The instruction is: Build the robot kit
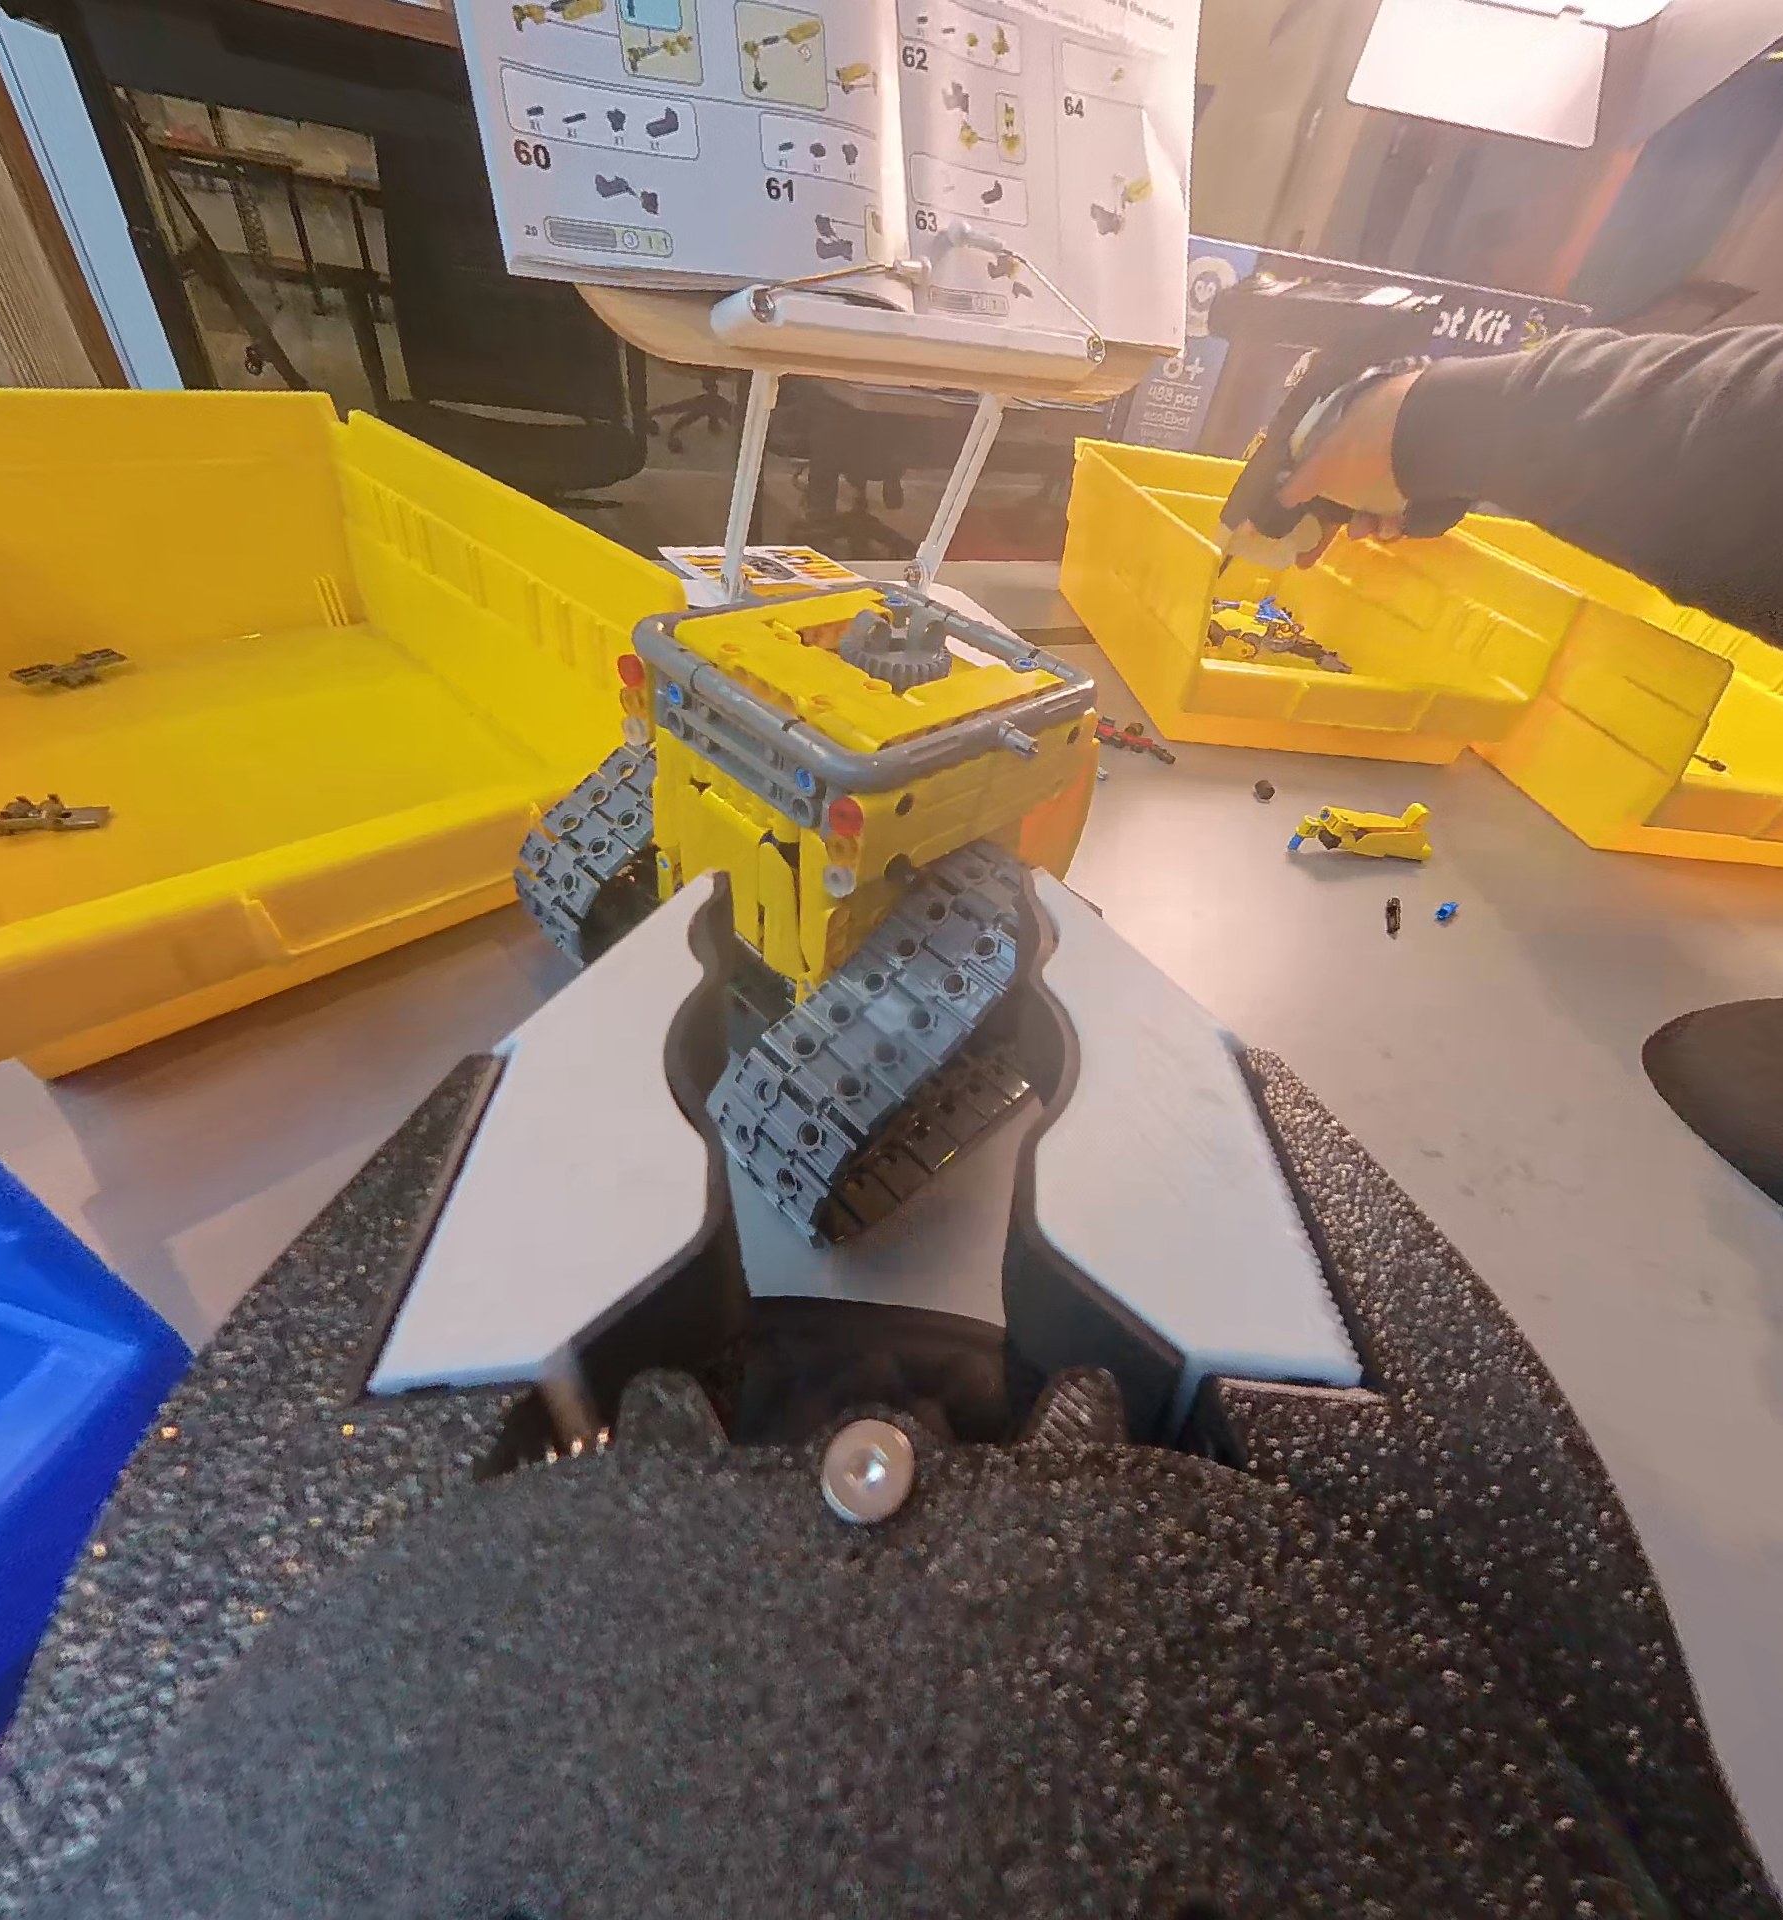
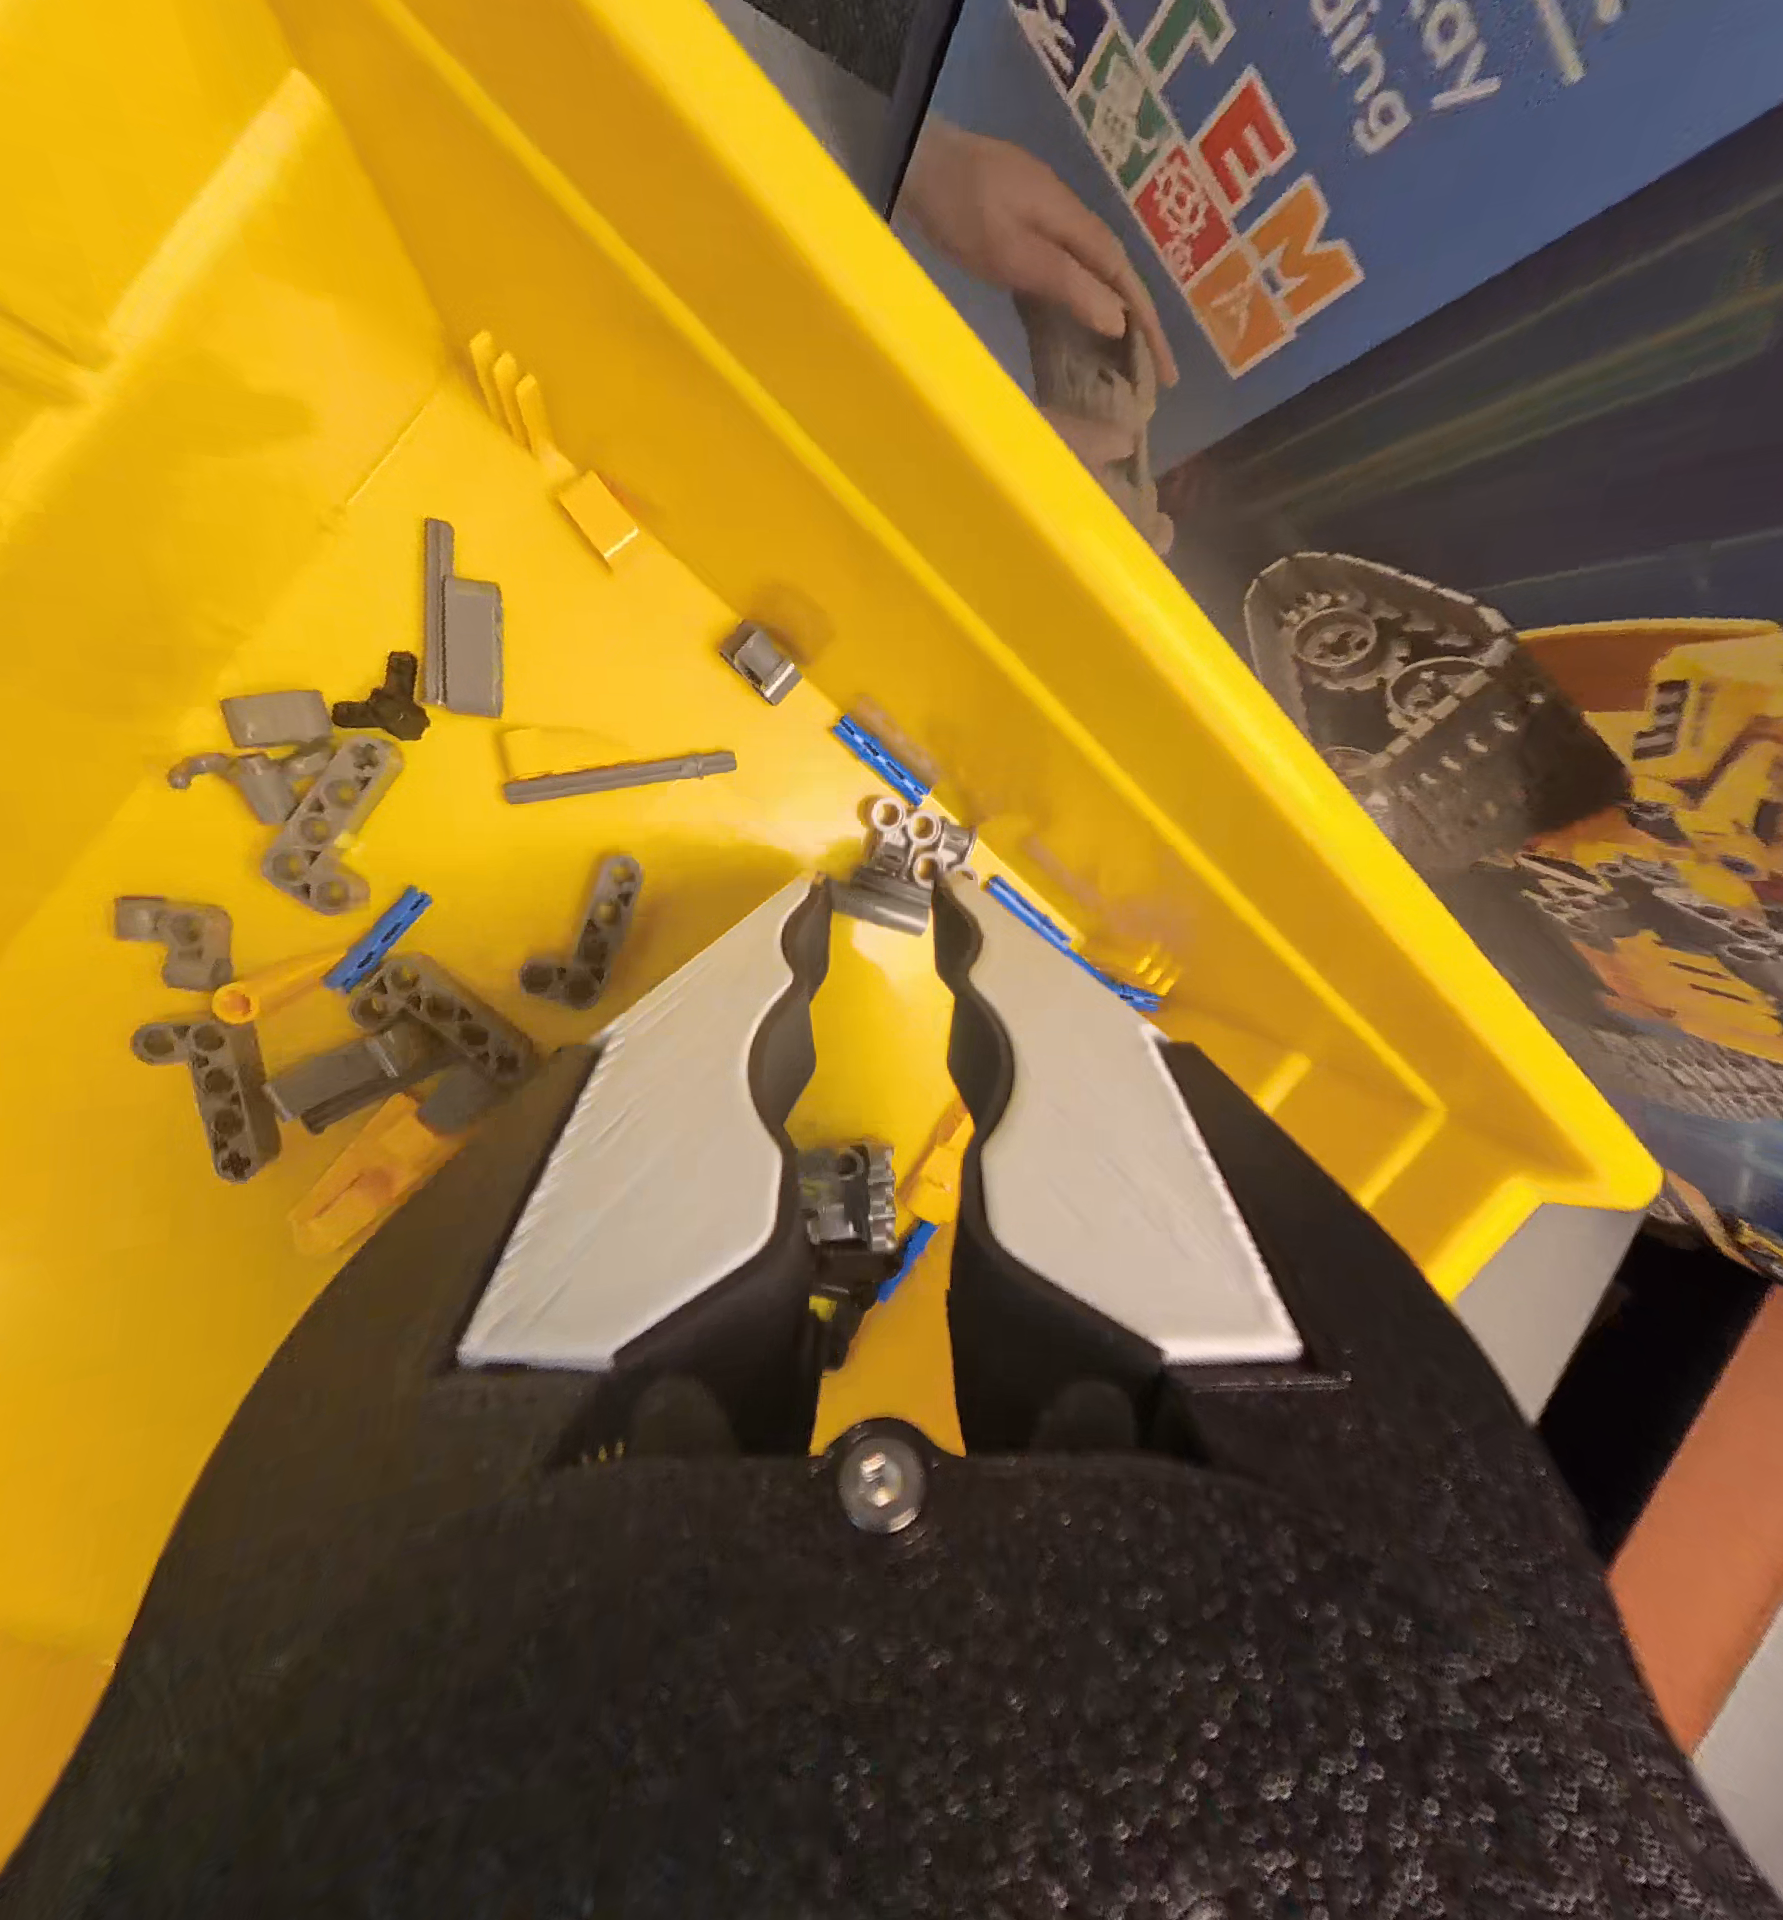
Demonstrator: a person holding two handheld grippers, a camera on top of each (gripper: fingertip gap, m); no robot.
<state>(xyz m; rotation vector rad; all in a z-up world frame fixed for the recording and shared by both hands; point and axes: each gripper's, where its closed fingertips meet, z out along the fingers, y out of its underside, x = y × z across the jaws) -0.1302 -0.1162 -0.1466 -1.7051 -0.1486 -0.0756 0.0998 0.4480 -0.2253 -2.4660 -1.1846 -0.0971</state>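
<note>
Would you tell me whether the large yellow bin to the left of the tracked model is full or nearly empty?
Nearly empty. In the left wrist view the large yellow bin shows a bare floor with only two small grey pieces lying on it.

printed step nos. on white instruction booklet (image 1: 721, 135) on stand, lettering on blue-and-black cardboard kit box (image 2: 1438, 436) behind yellow bin

We see a grey tabletop (image 1: 1334, 1039) carrying yellow bins (image 1: 191, 727), a blue bin (image 1: 25, 1403), a tracked yellow brick vehicle (image 1: 825, 790), a small yellow subassembly (image 1: 1370, 831), scattered small pieces (image 1: 1417, 912) and a dark mat (image 1: 1770, 1101).
</note>
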